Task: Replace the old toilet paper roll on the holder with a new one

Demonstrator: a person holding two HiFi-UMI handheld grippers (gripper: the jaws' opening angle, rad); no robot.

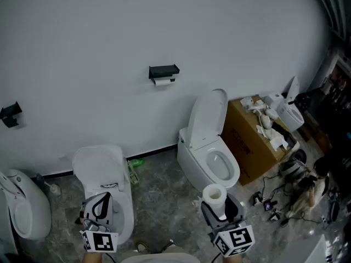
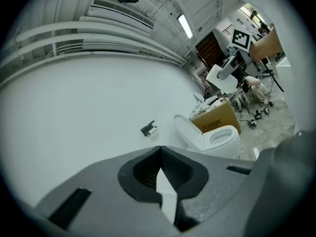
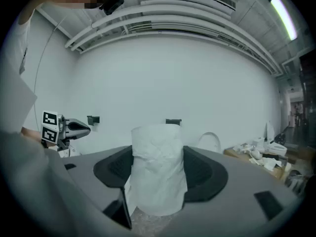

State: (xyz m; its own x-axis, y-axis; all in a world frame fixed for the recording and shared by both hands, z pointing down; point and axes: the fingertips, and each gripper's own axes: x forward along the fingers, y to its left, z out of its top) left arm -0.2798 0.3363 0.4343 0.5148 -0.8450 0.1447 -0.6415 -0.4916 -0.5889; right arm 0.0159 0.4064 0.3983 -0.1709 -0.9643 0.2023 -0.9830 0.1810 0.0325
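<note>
Clamping a soft, crinkled white toilet paper roll (image 3: 158,169) upright between ribbed dark pads, the right gripper (image 1: 216,207) hung near the glossy toilet (image 1: 211,147). The left gripper (image 2: 160,174) had its jaws together. Well apart, on the smooth wall (image 1: 82,48), a black boxy holder (image 1: 164,71) carried the small old roll (image 1: 162,81), with open floor (image 1: 159,190) before it.

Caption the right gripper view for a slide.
Right hand-held gripper clamps a full toilet paper roll, aimed at the wall holder; left hand-held gripper at far left.

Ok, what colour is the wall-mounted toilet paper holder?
Black: the wall-mounted toilet paper holder shows best in the head view.
</note>
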